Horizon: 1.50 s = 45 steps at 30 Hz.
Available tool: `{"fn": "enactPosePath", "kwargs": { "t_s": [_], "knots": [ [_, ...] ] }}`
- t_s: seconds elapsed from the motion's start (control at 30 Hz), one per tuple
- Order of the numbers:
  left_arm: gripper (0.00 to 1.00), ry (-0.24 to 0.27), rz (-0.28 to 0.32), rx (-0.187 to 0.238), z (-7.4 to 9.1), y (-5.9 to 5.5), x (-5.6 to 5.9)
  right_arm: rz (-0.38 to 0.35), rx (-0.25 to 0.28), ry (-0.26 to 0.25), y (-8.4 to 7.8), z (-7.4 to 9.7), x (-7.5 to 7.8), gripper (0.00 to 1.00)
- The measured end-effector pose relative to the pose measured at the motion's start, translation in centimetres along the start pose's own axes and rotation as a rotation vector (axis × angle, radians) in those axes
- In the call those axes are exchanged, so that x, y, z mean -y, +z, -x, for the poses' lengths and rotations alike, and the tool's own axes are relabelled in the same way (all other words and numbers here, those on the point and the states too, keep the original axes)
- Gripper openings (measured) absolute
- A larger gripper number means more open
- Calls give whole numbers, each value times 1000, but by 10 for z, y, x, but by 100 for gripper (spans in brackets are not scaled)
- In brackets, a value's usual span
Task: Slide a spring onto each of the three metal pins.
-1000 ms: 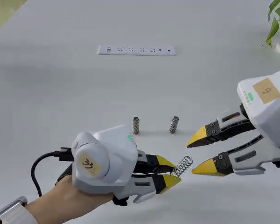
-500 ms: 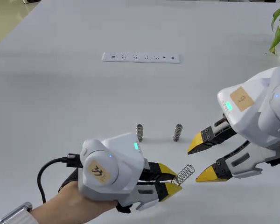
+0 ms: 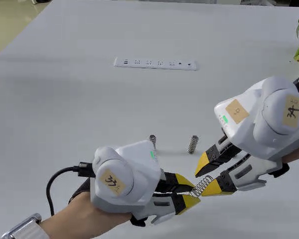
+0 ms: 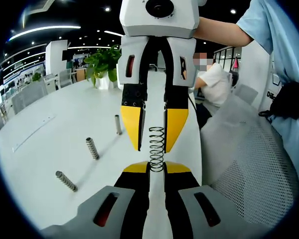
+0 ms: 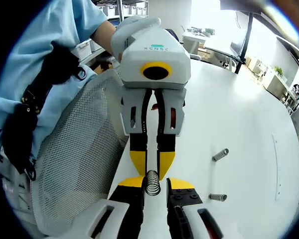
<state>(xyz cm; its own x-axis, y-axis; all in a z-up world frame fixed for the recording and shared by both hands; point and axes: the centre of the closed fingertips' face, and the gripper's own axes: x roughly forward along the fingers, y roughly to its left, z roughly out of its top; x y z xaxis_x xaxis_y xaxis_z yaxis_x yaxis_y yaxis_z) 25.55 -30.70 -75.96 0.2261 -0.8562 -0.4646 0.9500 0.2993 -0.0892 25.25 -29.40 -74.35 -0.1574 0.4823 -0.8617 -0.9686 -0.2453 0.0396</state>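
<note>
Spring [image 3: 201, 185] is held over the desk [image 3: 65, 99], left gripper [image 3: 187, 192] fingers clenched on its left end, right gripper [image 3: 203, 181] fingers released around the right end, seemingly to regrip it.

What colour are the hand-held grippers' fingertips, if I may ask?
Yellow fingertips, clearest in the left gripper view.

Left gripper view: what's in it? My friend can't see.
The left gripper pinches one end of a spring, and the right gripper, open, straddles its other end. Beside them on the table stand two springs and a bare pin.
</note>
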Motion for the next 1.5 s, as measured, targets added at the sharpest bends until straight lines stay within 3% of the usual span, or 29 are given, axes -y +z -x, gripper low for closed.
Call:
{"fn": "enactPosePath", "kwargs": {
  "t_s": [0.27, 0.73, 1.5],
  "knots": [
    [7, 6, 1, 15, 1, 2, 1, -7, -8, 32, 0, -4, -7, 8],
    [7, 4, -9, 27, 2, 3, 2, 8, -25, 51, -1, -5, -11, 9],
    [7, 19, 9, 42, 2, 1, 0, 37, -53, 47, -4, -8, -8, 7]
  ]
}}
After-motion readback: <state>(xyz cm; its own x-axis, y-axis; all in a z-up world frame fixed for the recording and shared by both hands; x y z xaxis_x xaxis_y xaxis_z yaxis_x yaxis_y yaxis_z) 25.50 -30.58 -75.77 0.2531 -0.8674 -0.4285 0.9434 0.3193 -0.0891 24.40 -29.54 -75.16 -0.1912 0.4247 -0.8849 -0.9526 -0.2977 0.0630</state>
